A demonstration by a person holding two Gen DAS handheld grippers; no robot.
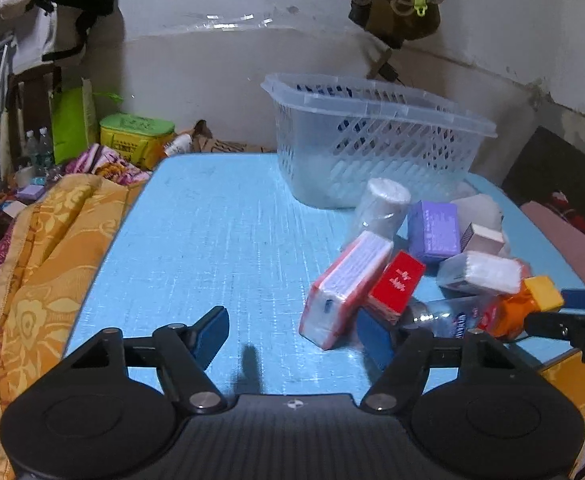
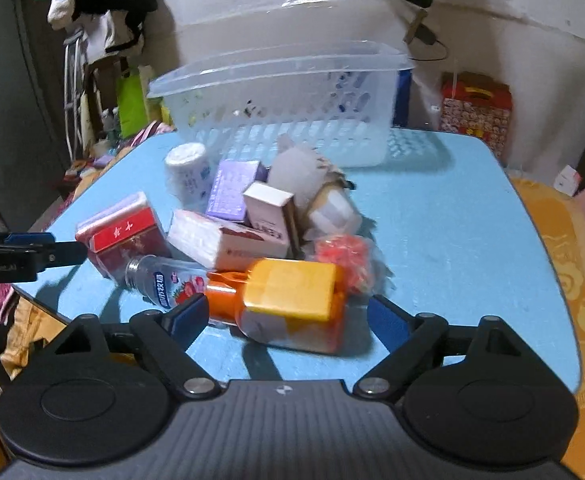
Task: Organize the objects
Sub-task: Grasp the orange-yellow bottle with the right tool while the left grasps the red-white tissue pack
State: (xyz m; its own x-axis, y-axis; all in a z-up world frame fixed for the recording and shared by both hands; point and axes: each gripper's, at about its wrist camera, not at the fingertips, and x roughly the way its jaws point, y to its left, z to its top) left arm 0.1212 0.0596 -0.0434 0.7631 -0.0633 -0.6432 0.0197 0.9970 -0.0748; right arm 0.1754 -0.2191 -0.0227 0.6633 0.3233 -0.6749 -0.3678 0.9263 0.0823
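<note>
A pile of small goods lies on the blue table (image 1: 212, 232): a red-and-white pack (image 1: 344, 288), a red box (image 1: 396, 284), a purple box (image 1: 432, 232), a white roll (image 1: 380, 208) and a clear bottle (image 1: 444, 316). Behind them stands an empty clear plastic basket (image 1: 372, 136). My left gripper (image 1: 294, 336) is open over bare table, its right finger beside the red-and-white pack. My right gripper (image 2: 288, 318) is open around an orange bottle with a yellow cap (image 2: 292, 292), with a gap at the right finger. The basket (image 2: 276, 92) stands behind the pile.
An orange patterned cloth (image 1: 52, 260) lies off the table's left edge, with a yellow-green container (image 1: 136, 136) behind it. A red gift box (image 2: 476, 112) stands past the far right corner. More orange cloth (image 2: 572, 260) borders the right side. The wall is close behind the basket.
</note>
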